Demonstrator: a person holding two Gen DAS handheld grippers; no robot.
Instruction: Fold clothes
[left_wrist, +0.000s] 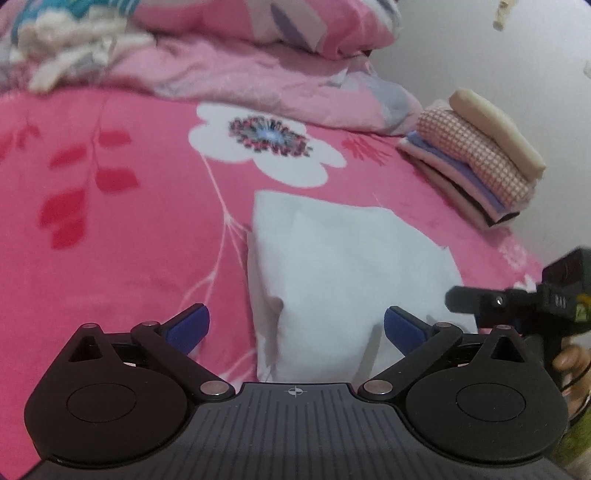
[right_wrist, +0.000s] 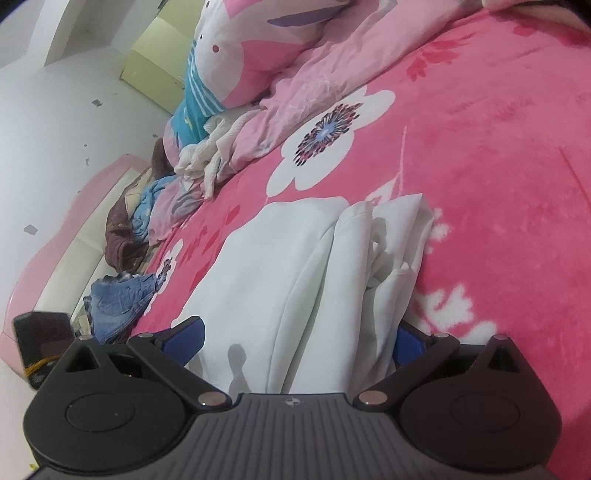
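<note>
Both claws gape wide over a pink bed (left_wrist: 110, 155): left claw (left_wrist: 295, 328) and right claw (right_wrist: 295, 338) each straddle the half-folded white garment (left_wrist: 332, 266), folded stack (left_wrist: 476, 162) at 2 o'clock.

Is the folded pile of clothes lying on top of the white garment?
No. The folded pile sits apart on the pink bedspread, beyond the white garment.
</note>
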